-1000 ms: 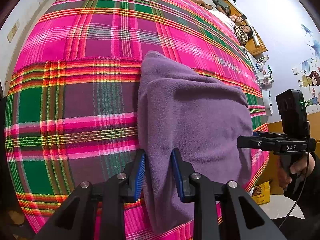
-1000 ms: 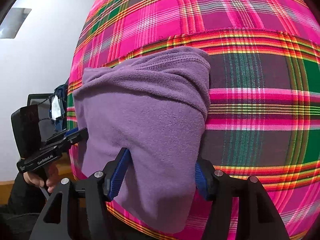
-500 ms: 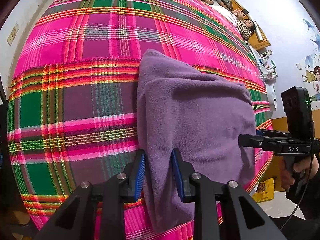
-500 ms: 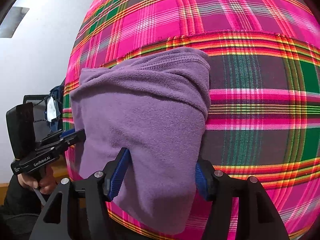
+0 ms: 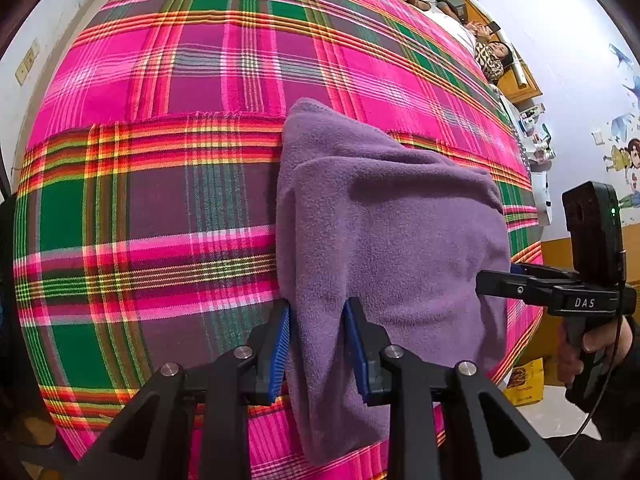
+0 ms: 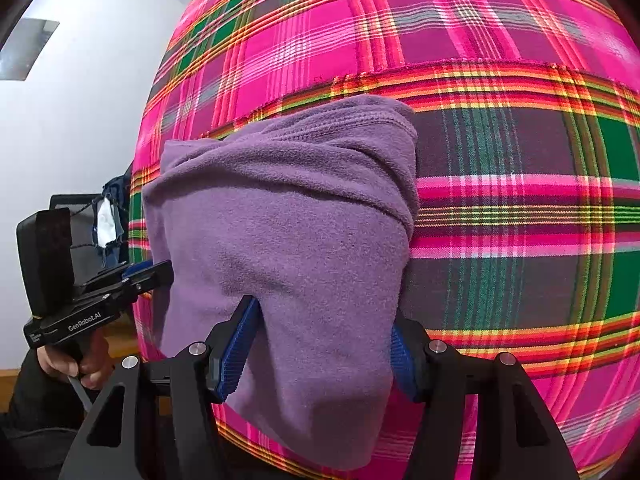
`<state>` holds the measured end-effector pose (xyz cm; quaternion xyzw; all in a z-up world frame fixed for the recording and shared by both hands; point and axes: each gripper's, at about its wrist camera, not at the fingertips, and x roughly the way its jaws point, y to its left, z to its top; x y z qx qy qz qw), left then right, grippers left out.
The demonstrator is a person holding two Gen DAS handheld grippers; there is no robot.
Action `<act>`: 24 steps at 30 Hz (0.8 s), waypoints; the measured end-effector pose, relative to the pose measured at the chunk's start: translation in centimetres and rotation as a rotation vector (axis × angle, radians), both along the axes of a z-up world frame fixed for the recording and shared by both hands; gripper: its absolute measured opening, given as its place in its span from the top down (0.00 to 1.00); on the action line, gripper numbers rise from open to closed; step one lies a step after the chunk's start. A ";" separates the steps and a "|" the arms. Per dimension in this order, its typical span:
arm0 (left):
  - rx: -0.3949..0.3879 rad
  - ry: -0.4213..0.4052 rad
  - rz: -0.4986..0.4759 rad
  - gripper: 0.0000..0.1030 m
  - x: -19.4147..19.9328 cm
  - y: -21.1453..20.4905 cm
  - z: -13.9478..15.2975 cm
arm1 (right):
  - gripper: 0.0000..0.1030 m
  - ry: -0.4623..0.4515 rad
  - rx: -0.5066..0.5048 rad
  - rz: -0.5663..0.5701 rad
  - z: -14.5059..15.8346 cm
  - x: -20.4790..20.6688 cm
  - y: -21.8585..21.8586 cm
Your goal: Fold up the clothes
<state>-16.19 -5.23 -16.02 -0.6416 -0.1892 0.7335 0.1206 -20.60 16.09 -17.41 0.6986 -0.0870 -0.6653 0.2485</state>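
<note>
The folded purple fleece garment [image 5: 384,248] is lying on the pink-and-green plaid bedspread [image 5: 160,208], w/ its near edge hanging over the bed's edge toward both tools. That overhang is prob. why both grippers are working from this side: the loose hem is the easiest bit to reach.

Left gripper [image 5: 316,340] is straddling the garment's left near corner, blue ribbed pads [image 5: 280,344] standing narrowly apart w/ a strip of fleece between them. Its jaws have just been opening, and a slim gap seems to be showing beside each pad, so it looks like it is letting go, not pinching.

Right gripper [image 6: 320,344] is standing wide, jaws either side of the hanging fleece flap; the cloth is draping between them and hiding part of the right pad, so any contact there is hard to judge, but nothing looks squeezed.

Judgement: the fold is looking finished or nearly so, both tools releasing so the bundle is staying settled on the bed.
</note>
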 end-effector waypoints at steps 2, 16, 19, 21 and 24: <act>-0.002 -0.007 0.006 0.71 0.0 -0.2 0.2 | 0.38 0.008 0.002 -0.007 0.3 0.0 0.2; -0.063 0.087 0.036 0.77 0.3 -0.6 4.7 | 0.45 0.098 -0.151 -0.161 2.8 -2.4 3.9; -0.057 0.111 -0.011 0.77 -0.1 1.0 5.4 | 0.61 0.079 -0.174 -0.201 2.2 -3.0 4.5; -0.062 0.091 -0.067 0.77 -0.4 2.6 4.5 | 0.71 0.066 -0.195 -0.245 1.7 -3.3 5.1; -0.075 0.041 -0.106 0.78 -0.2 4.1 2.9 | 0.76 0.048 -0.216 -0.308 1.1 -3.8 6.3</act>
